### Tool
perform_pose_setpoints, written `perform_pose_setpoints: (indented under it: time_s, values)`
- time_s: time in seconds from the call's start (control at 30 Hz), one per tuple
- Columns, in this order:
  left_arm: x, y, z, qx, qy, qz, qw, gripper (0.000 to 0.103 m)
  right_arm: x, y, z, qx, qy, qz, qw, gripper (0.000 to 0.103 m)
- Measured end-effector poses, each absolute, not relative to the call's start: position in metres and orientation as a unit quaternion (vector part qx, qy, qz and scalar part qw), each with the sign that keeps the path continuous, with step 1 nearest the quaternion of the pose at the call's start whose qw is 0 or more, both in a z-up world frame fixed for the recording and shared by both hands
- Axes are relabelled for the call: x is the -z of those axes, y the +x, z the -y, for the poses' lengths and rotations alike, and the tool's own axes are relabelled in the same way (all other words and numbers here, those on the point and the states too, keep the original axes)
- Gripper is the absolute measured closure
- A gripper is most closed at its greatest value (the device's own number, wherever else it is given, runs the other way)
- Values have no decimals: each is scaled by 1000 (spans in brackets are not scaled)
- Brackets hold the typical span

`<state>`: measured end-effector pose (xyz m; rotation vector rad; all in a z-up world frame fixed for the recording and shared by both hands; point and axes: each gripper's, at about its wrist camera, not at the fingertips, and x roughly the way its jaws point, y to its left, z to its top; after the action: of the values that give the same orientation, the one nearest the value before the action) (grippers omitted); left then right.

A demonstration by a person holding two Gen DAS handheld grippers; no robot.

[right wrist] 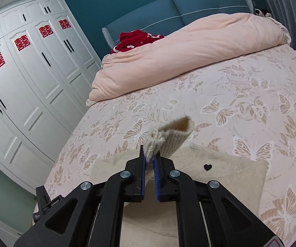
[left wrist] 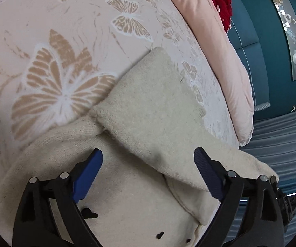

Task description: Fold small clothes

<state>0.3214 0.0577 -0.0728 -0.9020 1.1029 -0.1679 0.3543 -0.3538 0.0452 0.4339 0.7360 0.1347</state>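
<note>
Sweater: a cream knit sweater point(right wrist: 226, 164) lay flat on the bed point(right wrist: 240, 86), near its foot edge; its lower part was cut off by the frame and by the gripper bodies in both views.
Sleeve: one sleeve point(left wrist: 148, 94) was folded across the sweater's body in the left wrist view; the other sleeve's ribbed cuff point(right wrist: 174, 135) stood lifted off the bed.
Heart marks: small black hearts point(right wrist: 207, 167) showed on the sweater's front; how many there were in all could not be told, as the grippers hid part of the cloth.
Right gripper: the right gripper point(right wrist: 150, 160) was clenched on the frayed edge of the cuff, cloth pinched between the blue pads.
Left gripper: the left gripper point(left wrist: 148, 156) hung released, jaws wide apart above the folded sleeve, nothing between them; whether the tips touched the knit could not be told.
Quilt: a pink quilt point(right wrist: 189, 51) lay bunched along the head edge of the bed.
Red garment: a red garment point(right wrist: 135, 41) sat behind the quilt, mostly hidden by it.
Wardrobe: a white wardrobe point(right wrist: 30, 78) stood beside the bed, cut off at the frame's left edge.
</note>
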Motion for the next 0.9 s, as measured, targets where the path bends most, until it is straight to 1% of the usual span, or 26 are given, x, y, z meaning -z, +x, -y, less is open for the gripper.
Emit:
perform_pose_setpoints:
  time_s: [0.07, 0.13, 0.2, 0.27, 0.33, 0.37, 0.43, 0.5, 0.53, 0.57, 0.73, 0.8, 0.83, 0.9]
  values:
    - [83, 332, -54, 70, -414, -514, 747, 17, -49, 359, 340, -74, 207, -357, 908, 95]
    - [88, 341, -55, 57, -421, -505, 751, 33, -58, 362, 326, -93, 214, -350, 907, 95]
    - [82, 350, -55, 59, -410, -493, 765, 68, -74, 361, 312, -116, 216, -329, 912, 95]
    - [65, 352, -63, 47, -392, -461, 795, 82, -88, 347, 311, -132, 225, -289, 921, 95]
    - [53, 347, -79, 25, -380, -432, 817, 82, -81, 327, 326, -113, 225, -263, 931, 95]
    - [53, 346, -87, 17, -376, -428, 822, 82, -63, 322, 338, -85, 222, -276, 932, 95]
    - [68, 347, -95, 12, -362, -444, 819, 81, 5, 322, 368, -18, 235, -355, 905, 95]
    - [84, 345, -93, 9, -344, -465, 816, 84, 83, 320, 394, 41, 264, -449, 852, 96]
    - [91, 343, -90, 10, -336, -470, 816, 85, 106, 316, 399, 56, 269, -473, 837, 96]
    - [93, 339, -87, 9, -330, -465, 822, 85, 117, 310, 400, 58, 274, -472, 836, 96]
    - [89, 339, -80, 9, -302, -463, 833, 85, 112, 288, 401, 46, 310, -420, 852, 96]
    - [91, 339, -81, 15, -300, -461, 835, 84, 138, 286, 408, 57, 320, -451, 831, 96]
    - [91, 338, -80, 18, -294, -457, 839, 84, 144, 283, 411, 50, 334, -449, 827, 97]
    - [92, 335, -77, 20, -279, -449, 849, 84, 136, 281, 415, 41, 353, -440, 825, 93]
